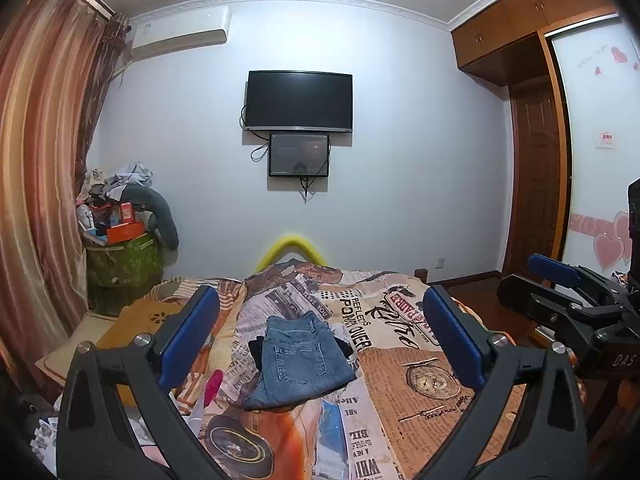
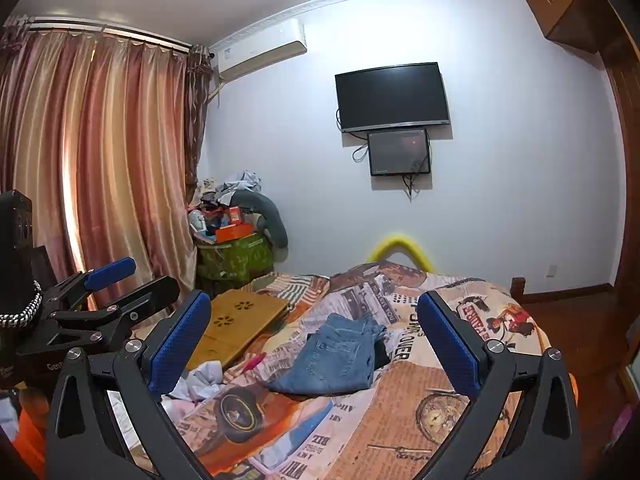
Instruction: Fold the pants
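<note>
A pair of blue denim pants (image 1: 298,360) lies in a compact, already doubled-over bundle on a bed covered by a newspaper-print quilt (image 1: 400,364), back pocket facing up, with a dark garment (image 1: 256,350) peeking out beneath at about 9 o'clock. The left gripper (image 1: 320,340) and the right gripper (image 2: 316,338) both hang above the bed with jaws spread wide and nothing between them, well apart from the cloth. Denim of this kind is likely thick, limp but fairly heavy and not slippery, so pinching a firm seam or the waistband edge near 12 o'clock looks the surest hold.
</note>
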Demonstrator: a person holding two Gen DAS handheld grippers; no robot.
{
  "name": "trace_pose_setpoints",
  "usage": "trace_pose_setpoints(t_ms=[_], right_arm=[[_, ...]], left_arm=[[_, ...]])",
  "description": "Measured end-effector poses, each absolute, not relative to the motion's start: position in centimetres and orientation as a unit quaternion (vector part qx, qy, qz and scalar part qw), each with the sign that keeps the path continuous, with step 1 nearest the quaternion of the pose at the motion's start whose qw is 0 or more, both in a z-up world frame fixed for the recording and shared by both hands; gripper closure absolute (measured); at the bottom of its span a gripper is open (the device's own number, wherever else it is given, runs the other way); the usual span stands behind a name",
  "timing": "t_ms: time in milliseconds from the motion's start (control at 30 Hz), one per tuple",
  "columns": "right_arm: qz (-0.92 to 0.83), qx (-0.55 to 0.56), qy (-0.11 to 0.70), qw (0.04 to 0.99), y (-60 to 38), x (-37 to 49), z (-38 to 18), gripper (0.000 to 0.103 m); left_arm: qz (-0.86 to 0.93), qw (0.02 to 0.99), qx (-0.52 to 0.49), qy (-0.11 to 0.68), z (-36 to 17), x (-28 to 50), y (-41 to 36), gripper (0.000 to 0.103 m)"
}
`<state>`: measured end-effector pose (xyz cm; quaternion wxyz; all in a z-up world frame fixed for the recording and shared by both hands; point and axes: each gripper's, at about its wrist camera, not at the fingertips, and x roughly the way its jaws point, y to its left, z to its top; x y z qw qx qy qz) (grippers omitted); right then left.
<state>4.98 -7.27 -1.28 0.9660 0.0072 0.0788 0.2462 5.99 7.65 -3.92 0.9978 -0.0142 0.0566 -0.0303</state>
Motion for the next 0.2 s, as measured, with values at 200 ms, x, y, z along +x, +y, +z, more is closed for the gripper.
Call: trace_pose_setpoints(t_ms=[200], right_arm=[[0.245,0.008,0.08,0.966,-7.2,5.0,-1.27,0.001]], left_arm=[[-0.03,0.998,-0.014,0.059,-4.03,6.08,7.88,0.0]])
